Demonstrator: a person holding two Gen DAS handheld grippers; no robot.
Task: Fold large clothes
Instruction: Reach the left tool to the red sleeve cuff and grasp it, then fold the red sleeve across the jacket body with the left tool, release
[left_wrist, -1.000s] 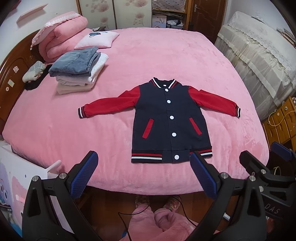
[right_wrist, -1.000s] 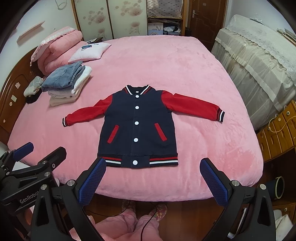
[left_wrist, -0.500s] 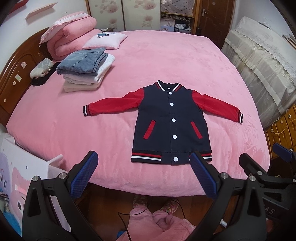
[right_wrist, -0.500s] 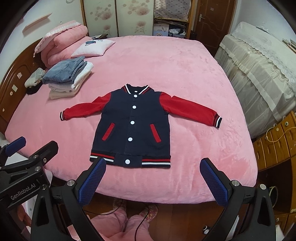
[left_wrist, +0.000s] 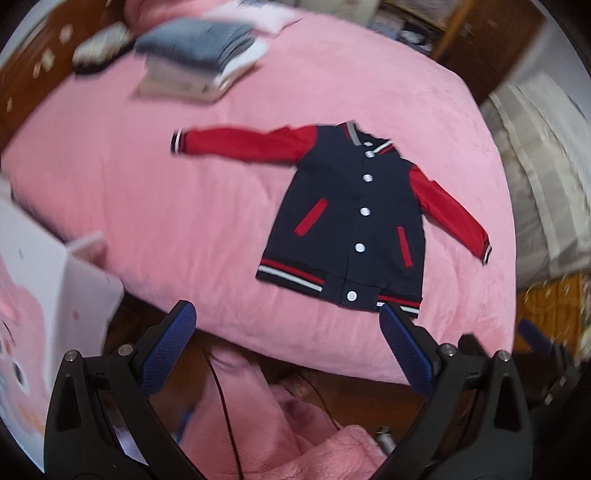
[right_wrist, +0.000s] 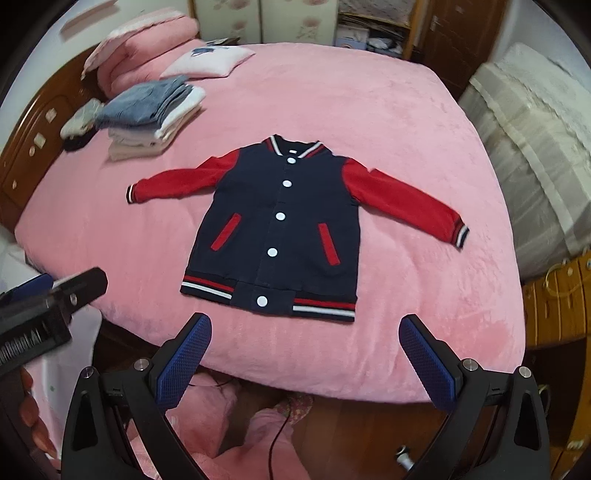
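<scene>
A navy varsity jacket (right_wrist: 280, 225) with red sleeves, white snaps and a striped hem lies flat and buttoned on the pink bed (right_wrist: 332, 96), sleeves spread out. It also shows in the left wrist view (left_wrist: 351, 218), tilted and blurred. My right gripper (right_wrist: 303, 354) is open and empty, held off the bed's near edge just below the hem. My left gripper (left_wrist: 288, 343) is open and empty, below and left of the hem; it also shows at the left of the right wrist view (right_wrist: 48, 306).
A stack of folded clothes (right_wrist: 151, 114) sits at the bed's far left, with pink pillows (right_wrist: 147, 44) and a white cushion (right_wrist: 210, 61) behind. A wooden headboard (right_wrist: 33, 147) runs along the left. A covered piece of furniture (right_wrist: 535, 140) stands right. A white box (left_wrist: 44, 295) is near left.
Both grippers have moved closer to the bed. The left wrist view has swung and tilted, so the jacket now sits to its right and is blurred. Both grippers stay open.
</scene>
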